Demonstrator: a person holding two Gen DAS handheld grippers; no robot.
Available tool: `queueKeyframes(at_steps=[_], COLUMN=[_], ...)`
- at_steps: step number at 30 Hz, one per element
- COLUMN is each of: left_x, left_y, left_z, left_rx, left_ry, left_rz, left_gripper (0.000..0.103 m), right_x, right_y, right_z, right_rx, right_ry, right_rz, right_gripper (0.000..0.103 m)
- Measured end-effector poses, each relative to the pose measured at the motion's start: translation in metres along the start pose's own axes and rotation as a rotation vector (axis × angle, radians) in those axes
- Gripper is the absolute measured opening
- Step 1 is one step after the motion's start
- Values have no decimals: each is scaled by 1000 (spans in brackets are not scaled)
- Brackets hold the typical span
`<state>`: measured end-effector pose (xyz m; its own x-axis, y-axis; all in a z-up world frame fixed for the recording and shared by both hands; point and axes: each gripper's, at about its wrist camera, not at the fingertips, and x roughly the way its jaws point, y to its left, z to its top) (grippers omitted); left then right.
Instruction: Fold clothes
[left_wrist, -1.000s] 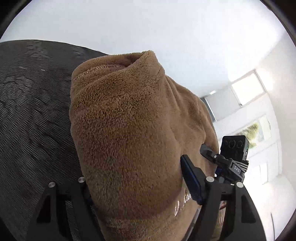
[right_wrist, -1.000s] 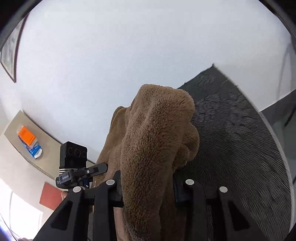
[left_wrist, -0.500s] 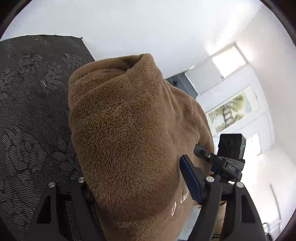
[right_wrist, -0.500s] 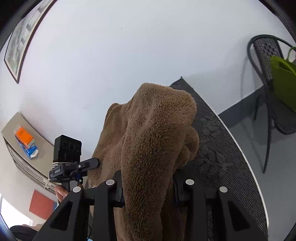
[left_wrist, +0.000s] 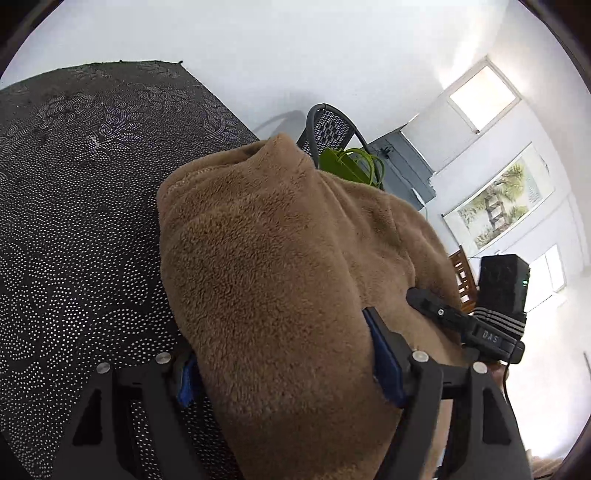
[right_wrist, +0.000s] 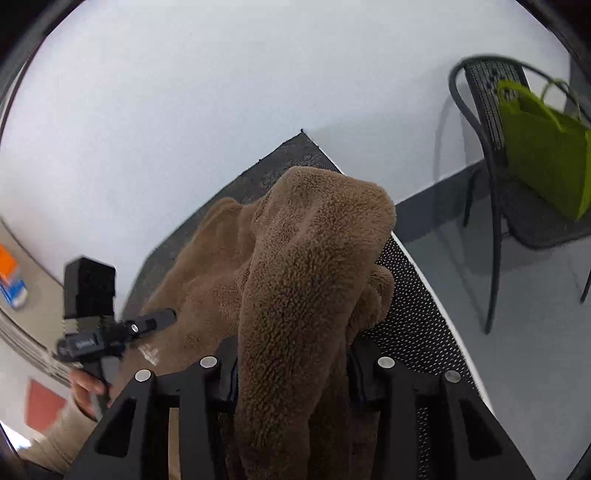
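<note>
Dark dotted tablecloth (left_wrist: 85, 229) underneath, white wall behind. Near end, left-wrist view: left tongs (left_wrist: 284, 362) clamped wide on thick bunch of brown fleece garment (left_wrist: 266, 280), blue pads pressing both sides. Right-wrist view: right tongs (right_wrist: 291, 365) with jaws opening, fleece bunched between them; pads look to be still touching cloth, so grip counted as holding, just loosening. Garment hangs between both tongs, lifted above tablecloth, stretching toward 12 o'clock in both views.

Progress, judged: mid-fold. Cloth gathered and carried, not yet laid flat; no finished fold visible. Left to do: lay down, release, smooth, probably further folds.

Around, right-wrist view: other handle with camera block at 9 o'clock, hand (right_wrist: 86, 387) gripping it at 8. Table edge running toward 5. Farther out: black metal chair (right_wrist: 491, 206) at 2 o'clock with green bag (right_wrist: 546, 158) on seat, well apart from table. Left-wrist view: framed picture (left_wrist: 498, 203) on wall at 3 o'clock.

Obstructions: none on tablecloth where visible; bulk of fleece hides landing spot.
</note>
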<state>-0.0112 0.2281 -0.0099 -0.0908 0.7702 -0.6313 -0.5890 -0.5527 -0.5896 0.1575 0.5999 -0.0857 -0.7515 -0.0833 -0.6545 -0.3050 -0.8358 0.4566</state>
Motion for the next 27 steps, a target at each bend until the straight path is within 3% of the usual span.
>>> queueKeyframes(at_steps=[1, 2, 7, 8, 11, 13, 14, 15, 19, 23, 27], left_x=[0, 0, -22, -10, -40, -61, -51, -54, -38, -43, -44], left_y=[0, 0, -15, 2, -17, -34, -29, -37, -57, -71, -73], left_z=[0, 1, 3, 8, 5, -1, 10, 2, -22, -53, -60], left_rx=[7, 13, 49, 64, 151, 230, 262, 304, 414, 474, 466], left_ry=[-4, -7, -45, -66, -141, -181, -186, -186, -121, -85, -65], left_rz=[9, 19, 73, 76, 94, 109, 105, 94, 78, 99, 117], left_gripper=[81, 82, 83, 83, 83, 83, 83, 83, 83, 83, 83], right_x=[4, 7, 7, 2, -41, -66, -67, -67, -60, -42, -38], right_y=[2, 4, 28, 36, 65, 85, 92, 99, 118, 112, 96], right_z=[-4, -7, -10, -13, -42, -56, -61, -66, -97, -117, -124], right_rx=[-31, -63, -254, -295, -411, -462, -477, -493, -562, -594, -579], right_ry=[-6, -14, -94, -127, -252, -308, -314, -321, -279, -222, -191], right_rz=[-34, -69, -251, -298, -391, -379, -363, -348, -317, -293, -247], right_gripper=[58, 60, 60, 60, 60, 60, 60, 60, 60, 60, 60])
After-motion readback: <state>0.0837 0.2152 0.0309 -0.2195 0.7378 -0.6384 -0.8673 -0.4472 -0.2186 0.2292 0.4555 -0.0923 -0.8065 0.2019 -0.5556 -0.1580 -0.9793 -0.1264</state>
